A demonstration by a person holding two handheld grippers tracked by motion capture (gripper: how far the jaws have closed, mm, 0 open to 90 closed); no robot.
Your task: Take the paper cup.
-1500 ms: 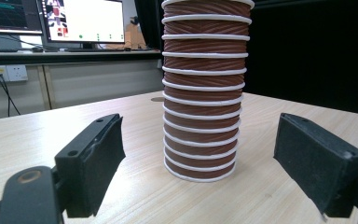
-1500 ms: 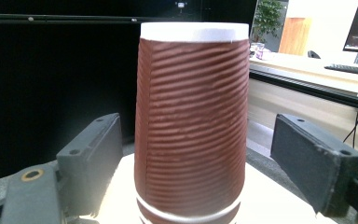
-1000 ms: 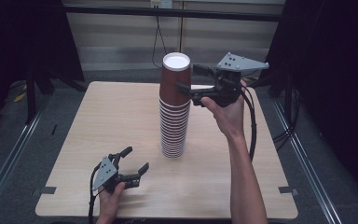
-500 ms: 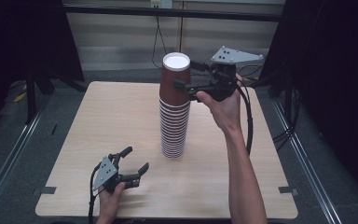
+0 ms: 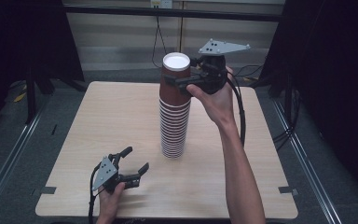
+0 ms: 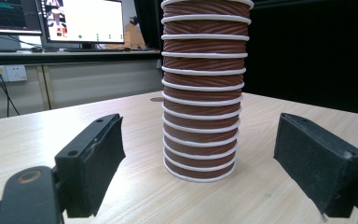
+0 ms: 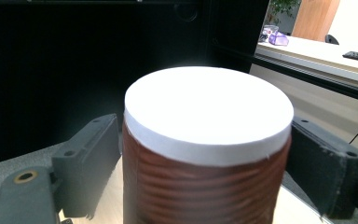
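The left gripper (image 6: 200, 182) sits low on the table (image 6: 42, 135), jaws standing wide apart — empty. Between them, farther off, the upright stack of brown cups (image 6: 203, 88) — white-rimmed — stands mid-table.

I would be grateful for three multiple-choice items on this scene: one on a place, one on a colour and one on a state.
1. Where is the right gripper?
A. lying on the table
B. at the top cup of the cup stack
C. at the stack's base

2. What colour are the cups' sides?
A. blue
B. green
C. brown

3. How do the left gripper jaws stand?
A. wide apart, with nothing between them
B. clamped on a cup
C. clamped on a cable

Key: 1 B, its jaws flank the top cup on both sides; 2 C, ribbed brown walls with white rims; 3 A, the left gripper view shows bare table between the pads.
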